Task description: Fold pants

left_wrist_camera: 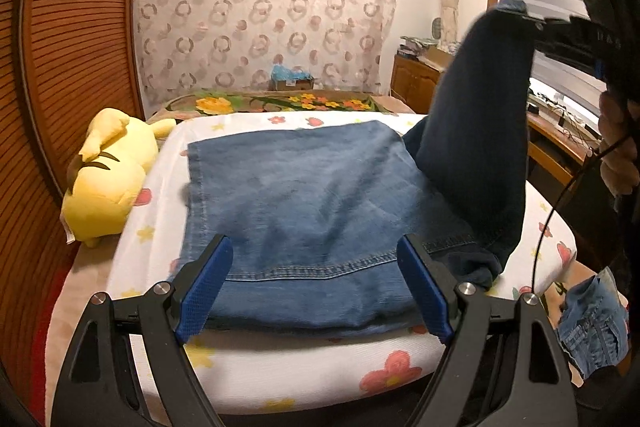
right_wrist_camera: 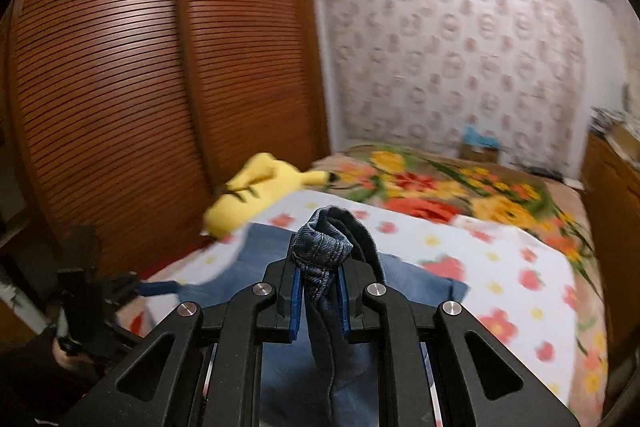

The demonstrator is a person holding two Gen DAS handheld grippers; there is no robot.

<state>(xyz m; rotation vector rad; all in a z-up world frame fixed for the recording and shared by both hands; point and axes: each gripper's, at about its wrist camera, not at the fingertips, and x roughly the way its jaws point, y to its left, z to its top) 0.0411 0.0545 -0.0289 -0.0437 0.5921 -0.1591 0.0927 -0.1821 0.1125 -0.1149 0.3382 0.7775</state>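
Lying flat on the flowered sheet (left_wrist_camera: 248, 367), the jeans (left_wrist_camera: 304, 203) stretch sideways before us, one dark leg end (right_wrist_camera: 322, 247) lifted at their right side; our right gripper (right_wrist_camera: 319, 297) pinches that hem, nearer it than our left gripper (left_wrist_camera: 316, 291), spread empty above the near edge.

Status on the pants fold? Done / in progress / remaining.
Done: most of the jeans lie flat and doubled on the flowered sheet. In hand: the right tongs are shut on a bunched end of the jeans, lifted well above the bed; the left tongs are open and hold nothing. Left: lay that raised part over the flat stack.
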